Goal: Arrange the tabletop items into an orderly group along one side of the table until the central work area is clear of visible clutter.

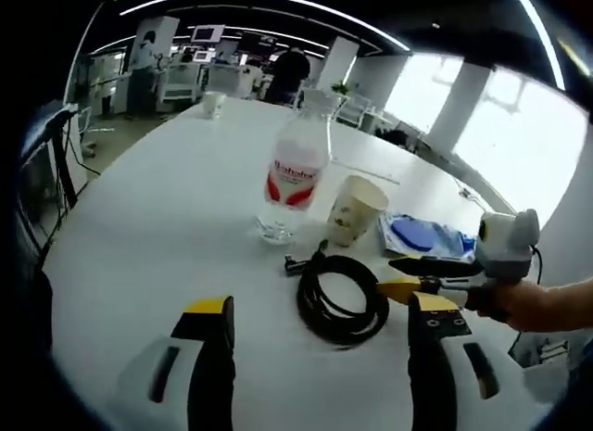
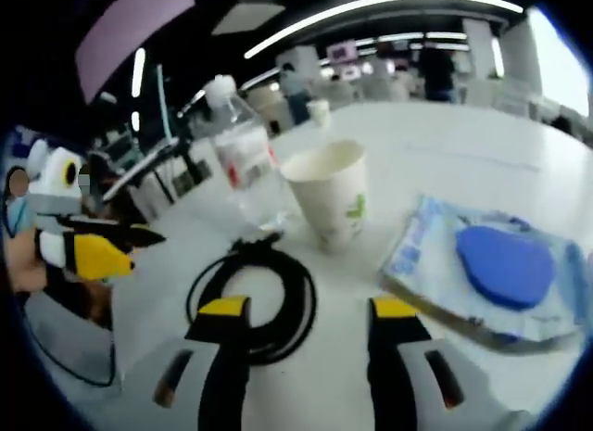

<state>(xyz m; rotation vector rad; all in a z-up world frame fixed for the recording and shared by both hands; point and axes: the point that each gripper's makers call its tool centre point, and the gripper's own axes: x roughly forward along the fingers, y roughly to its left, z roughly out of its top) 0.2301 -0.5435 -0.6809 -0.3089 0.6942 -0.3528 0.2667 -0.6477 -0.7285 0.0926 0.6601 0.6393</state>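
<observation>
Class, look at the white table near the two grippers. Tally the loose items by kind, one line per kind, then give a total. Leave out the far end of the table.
Clear plastic water bottle: 1
Paper cup: 1
Coiled black cable: 1
Clear packet with a blue pad inside: 1
Total: 4

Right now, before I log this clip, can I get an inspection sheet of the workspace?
Surface: white table, mostly bare.
Job's things: clear water bottle upright; paper cup upright beside it; coiled black cable flat in front; wipes packet with blue patch, beside the cup.
Clutter: second cup at the far table edge.
Grippers: left tongs open above the table; right tongs open, hovering by the coil.
Cables: only the coil, plug end toward the bottle.
Surroundings: open office, ceiling strip lights, people standing far off.
</observation>
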